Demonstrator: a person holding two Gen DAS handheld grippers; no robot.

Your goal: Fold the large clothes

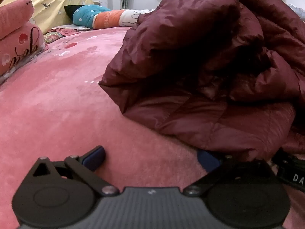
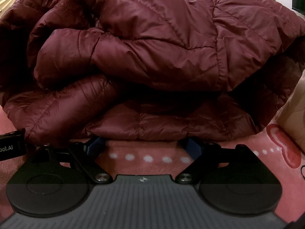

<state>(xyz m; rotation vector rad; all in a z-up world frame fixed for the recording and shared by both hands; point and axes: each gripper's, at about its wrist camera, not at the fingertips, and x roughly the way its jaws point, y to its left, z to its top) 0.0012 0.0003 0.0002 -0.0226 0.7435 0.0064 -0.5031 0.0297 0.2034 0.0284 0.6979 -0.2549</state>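
Note:
A dark maroon quilted down jacket lies bunched in thick folds on a pink plush bedspread. In the left wrist view it fills the right half, and my left gripper stands open at its near left edge, blue fingertips wide apart over bare bedspread. The right fingertip sits just under the jacket's hem. In the right wrist view the jacket fills most of the picture. My right gripper is open too, its blue fingertips right at the lower hem, nothing between them.
Pink cushions lie at the far left, with a yellow printed cover and a teal-and-orange bolster behind. A beige quilted cushion sits at the right. The other gripper's black body shows at the edge of the left wrist view.

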